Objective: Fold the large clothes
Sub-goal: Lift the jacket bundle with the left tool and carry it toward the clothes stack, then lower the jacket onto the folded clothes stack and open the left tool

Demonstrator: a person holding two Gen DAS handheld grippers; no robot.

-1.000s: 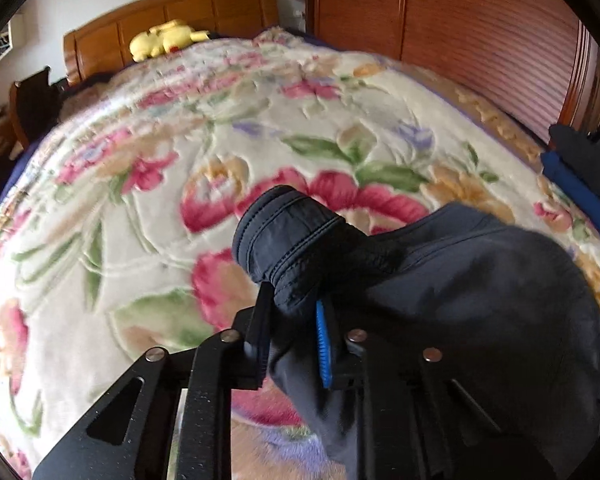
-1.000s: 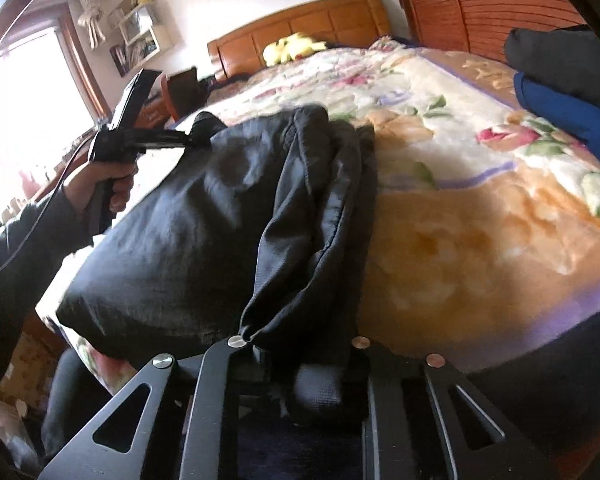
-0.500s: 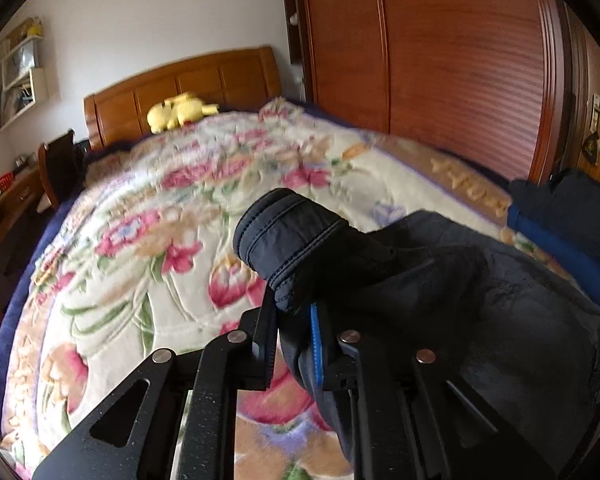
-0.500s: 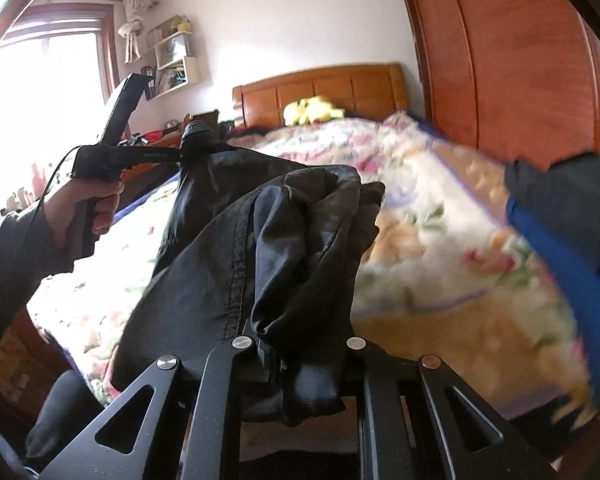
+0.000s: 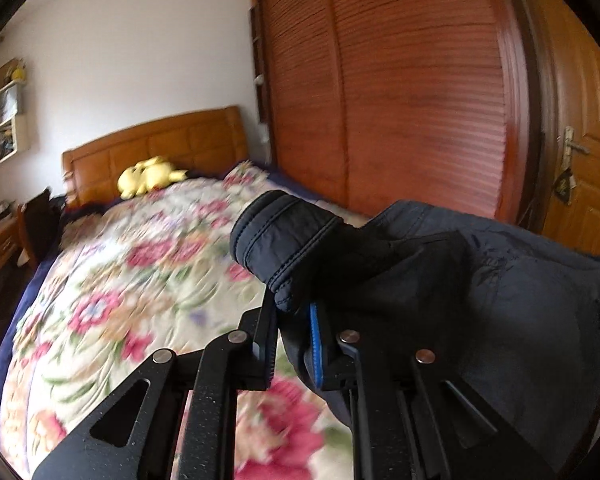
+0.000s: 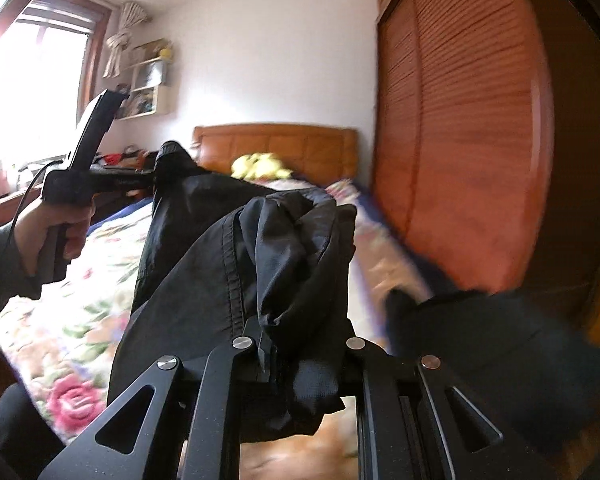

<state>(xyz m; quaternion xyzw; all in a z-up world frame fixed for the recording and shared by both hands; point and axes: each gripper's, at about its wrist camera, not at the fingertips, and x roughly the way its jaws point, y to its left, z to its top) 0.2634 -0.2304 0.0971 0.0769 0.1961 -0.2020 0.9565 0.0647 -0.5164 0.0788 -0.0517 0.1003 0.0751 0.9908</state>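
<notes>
Left gripper (image 5: 294, 332) clamped on dark jacket (image 5: 480, 280) at stitched cuff; right gripper (image 6: 304, 344) clamped on bunched black fabric. Jacket held aloft between both, above floral bedspread (image 5: 120, 280). Beyond: yellow plush toy (image 5: 150, 176) at wooden headboard (image 5: 160, 144).

Dark navy-black jacket (image 6: 204, 264) – large, thin crinkled fabric, stitched seams. Held up off floral bed (image 6: 80, 320), hanging in loose folds between two raised ends. Ribbed stitched cuff (image 5: 284, 236) rolled, sticking upward – blue lining edge visible beneath.
</notes>
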